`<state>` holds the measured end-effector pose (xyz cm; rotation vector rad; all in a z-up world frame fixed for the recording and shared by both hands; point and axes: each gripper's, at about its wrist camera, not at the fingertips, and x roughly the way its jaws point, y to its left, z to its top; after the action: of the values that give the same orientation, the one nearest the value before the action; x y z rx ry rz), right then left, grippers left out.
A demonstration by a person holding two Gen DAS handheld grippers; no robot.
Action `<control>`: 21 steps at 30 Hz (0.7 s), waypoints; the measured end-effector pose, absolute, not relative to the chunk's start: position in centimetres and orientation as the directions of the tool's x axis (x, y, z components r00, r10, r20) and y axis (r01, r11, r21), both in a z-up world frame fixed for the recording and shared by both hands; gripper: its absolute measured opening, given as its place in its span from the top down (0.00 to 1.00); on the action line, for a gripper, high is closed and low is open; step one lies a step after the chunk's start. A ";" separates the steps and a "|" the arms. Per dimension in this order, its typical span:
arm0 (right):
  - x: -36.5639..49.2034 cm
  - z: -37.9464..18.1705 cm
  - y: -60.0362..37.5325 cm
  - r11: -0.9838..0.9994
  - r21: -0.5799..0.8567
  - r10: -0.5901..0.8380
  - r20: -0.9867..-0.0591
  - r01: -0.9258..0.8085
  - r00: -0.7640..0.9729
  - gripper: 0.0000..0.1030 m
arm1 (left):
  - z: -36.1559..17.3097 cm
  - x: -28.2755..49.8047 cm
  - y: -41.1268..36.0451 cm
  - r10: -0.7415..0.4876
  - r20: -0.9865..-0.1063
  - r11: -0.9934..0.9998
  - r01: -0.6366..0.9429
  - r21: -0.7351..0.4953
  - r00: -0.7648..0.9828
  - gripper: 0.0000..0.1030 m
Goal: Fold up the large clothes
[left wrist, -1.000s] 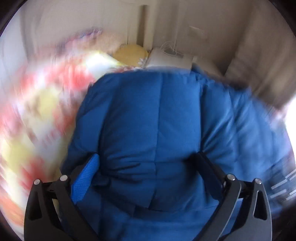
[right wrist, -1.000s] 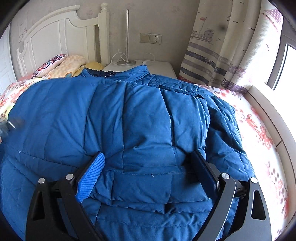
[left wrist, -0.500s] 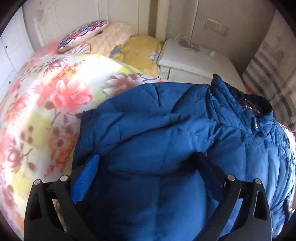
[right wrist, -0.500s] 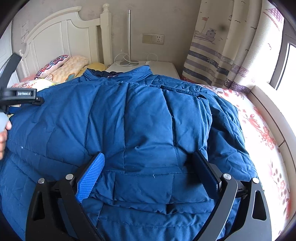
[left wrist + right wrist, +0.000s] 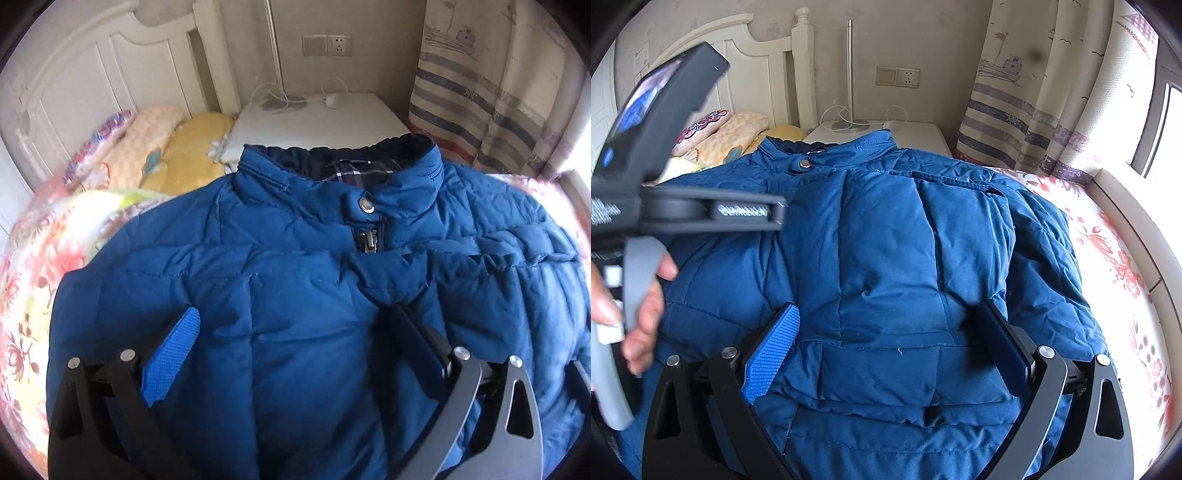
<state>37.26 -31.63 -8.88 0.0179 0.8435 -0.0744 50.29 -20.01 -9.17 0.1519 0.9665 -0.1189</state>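
Observation:
A blue puffer jacket (image 5: pixel 295 266) lies front-up on the bed, its collar (image 5: pixel 340 173) with a snap button and zipper pull towards the headboard. My left gripper (image 5: pixel 295 332) is open over the jacket's chest, fabric bulging between its wide-apart fingers. In the right wrist view the jacket (image 5: pixel 905 240) fills the middle, and its lower part is doubled up near the camera. My right gripper (image 5: pixel 886 332) is open, its fingers pressed onto that padded fold. The left gripper's body (image 5: pixel 683 206) shows at the left, held by a hand (image 5: pixel 639 295).
A floral sheet (image 5: pixel 33 280) covers the bed on both sides of the jacket. Pillows (image 5: pixel 147 147) lie against the white headboard (image 5: pixel 92 74). A white nightstand (image 5: pixel 314 114) with a lamp pole stands behind, a striped curtain (image 5: pixel 1034 110) and window ledge (image 5: pixel 1126 206) at the right.
My left gripper has swung from the jacket's left side to its middle and now faces the collar. It appears in the right wrist view. The right gripper has stayed in place.

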 end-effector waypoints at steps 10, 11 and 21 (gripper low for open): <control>37.3 -9.0 -31.5 0.998 -0.010 -0.053 -0.748 0.069 0.662 0.09 | -9.8 47.9 -20.4 -0.125 -0.784 0.934 0.338 0.113 0.608 0.02; 37.3 -9.0 -31.5 0.998 -0.009 -0.053 -0.748 0.070 0.662 0.09 | -9.3 47.7 -19.7 -0.135 -0.796 0.941 0.329 0.084 0.590 0.02; 37.2 -8.8 -31.6 0.998 0.005 -0.042 -0.746 0.068 0.664 0.08 | -9.8 39.8 -8.4 -0.054 -0.772 0.982 0.175 0.075 0.633 0.02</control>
<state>37.24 -31.55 -8.85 0.0329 0.8418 -0.0619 39.77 -8.35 -9.80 0.1474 0.8758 -0.1315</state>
